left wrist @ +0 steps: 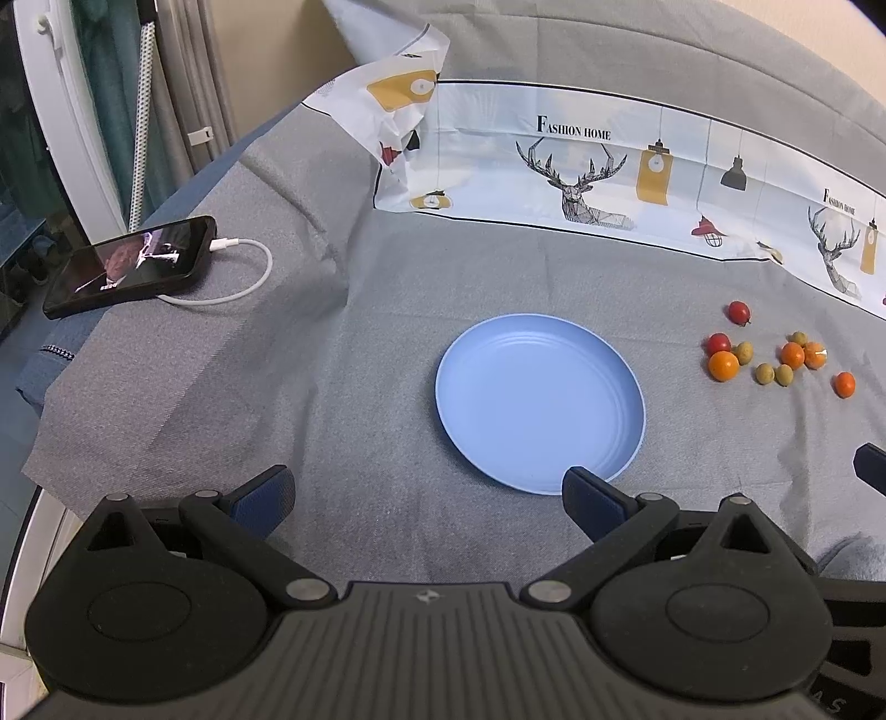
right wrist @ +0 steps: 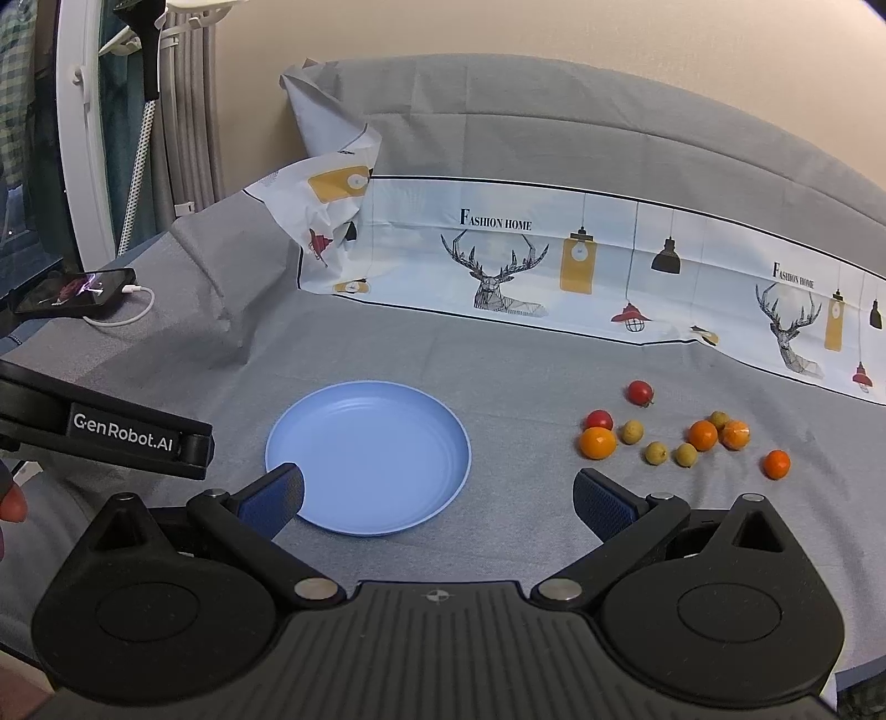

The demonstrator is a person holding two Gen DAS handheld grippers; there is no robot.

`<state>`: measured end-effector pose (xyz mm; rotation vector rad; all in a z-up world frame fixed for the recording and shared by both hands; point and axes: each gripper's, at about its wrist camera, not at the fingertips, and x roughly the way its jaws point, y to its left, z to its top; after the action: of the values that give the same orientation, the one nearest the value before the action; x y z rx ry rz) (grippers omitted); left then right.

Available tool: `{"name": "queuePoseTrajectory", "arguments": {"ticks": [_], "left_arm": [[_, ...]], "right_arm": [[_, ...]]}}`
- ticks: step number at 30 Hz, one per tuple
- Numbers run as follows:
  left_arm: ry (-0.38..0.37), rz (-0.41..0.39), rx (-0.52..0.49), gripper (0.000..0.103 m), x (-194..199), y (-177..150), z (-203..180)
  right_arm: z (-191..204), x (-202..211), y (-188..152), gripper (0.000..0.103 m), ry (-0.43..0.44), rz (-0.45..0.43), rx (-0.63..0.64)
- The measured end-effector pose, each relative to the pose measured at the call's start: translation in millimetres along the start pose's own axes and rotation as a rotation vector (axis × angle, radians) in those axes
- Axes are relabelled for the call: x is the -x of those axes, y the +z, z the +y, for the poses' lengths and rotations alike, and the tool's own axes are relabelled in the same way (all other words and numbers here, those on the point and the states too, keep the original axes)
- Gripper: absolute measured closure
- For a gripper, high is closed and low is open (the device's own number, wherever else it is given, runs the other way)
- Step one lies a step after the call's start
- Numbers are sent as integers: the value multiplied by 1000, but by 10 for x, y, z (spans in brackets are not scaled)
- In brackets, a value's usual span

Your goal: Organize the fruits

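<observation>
Right wrist view crops left hand-held gripper point(right wrist: 199, 443) beside plate point(right wrist: 310, 421).

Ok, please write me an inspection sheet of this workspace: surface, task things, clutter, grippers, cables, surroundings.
Surface: grey cloth, wrinkled at left.
Job's things: blue plate, nothing on it; small fruits loose on the cloth to its right, in orange, red and yellow-green.
Clutter: printed deer sheet behind; phone with its screen lit, far left.
Grippers: left gripper and right gripper both open, holding nothing.
Cables: white charging cable plugged into the phone.
Surroundings: beige wall, curtain at left.
</observation>
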<state>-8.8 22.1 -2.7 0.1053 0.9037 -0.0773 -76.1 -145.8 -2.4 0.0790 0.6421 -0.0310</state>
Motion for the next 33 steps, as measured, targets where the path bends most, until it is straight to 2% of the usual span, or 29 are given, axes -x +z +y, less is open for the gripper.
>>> {"name": "queuePoseTrajectory", "arguments": {"ticks": [13, 22, 28, 33], "left_arm": [[15, 3, -1, 0, 13, 17, 7], [41, 7, -18, 0, 51, 48, -77], [20, 43, -37, 0, 34, 99, -193], [3, 65, -71, 0, -42, 129, -411]], "right_arm": [[-15, -32, -19, 0, 15, -1, -7], [-122, 2, -39, 0, 33, -45, -54], [-309, -1, -107, 0, 7, -79, -124], [-594, -47, -210, 0, -52, -85, -211]]}}
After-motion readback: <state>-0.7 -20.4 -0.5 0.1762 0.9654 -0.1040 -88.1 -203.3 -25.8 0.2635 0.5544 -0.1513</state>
